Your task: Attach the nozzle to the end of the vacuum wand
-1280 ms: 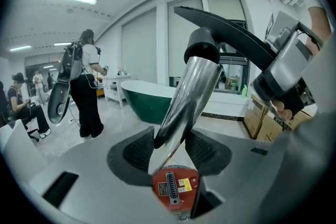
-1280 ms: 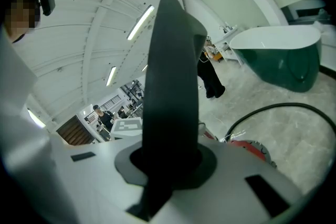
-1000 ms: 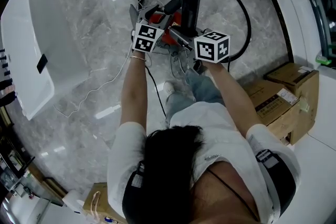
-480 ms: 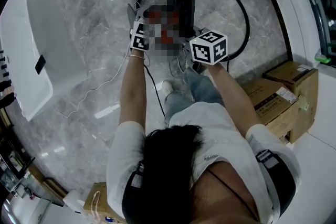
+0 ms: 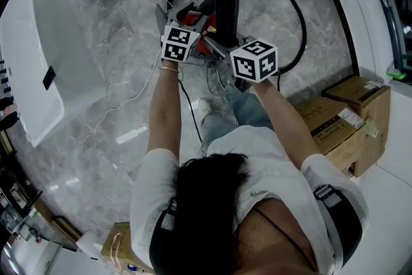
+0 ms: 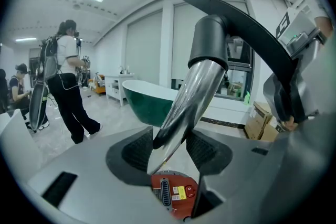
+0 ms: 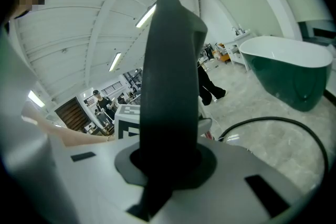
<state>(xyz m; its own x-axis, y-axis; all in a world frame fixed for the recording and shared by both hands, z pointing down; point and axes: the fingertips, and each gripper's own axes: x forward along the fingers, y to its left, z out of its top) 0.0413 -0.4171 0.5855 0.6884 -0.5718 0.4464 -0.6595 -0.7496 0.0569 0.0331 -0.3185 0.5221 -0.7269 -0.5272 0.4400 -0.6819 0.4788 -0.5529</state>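
Marble floor [image 5: 116, 42] underneath; my left gripper [image 6: 170, 150] jaws pinch the chrome wand [image 6: 189, 97]; right gripper [image 7: 170, 160] jaws clamp the black nozzle [image 7: 170, 71]; red vacuum body [image 6: 173, 194] below the wand.

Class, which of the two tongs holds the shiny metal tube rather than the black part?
The left tongs: the chrome wand sits between them; the right tongs grip the black nozzle.
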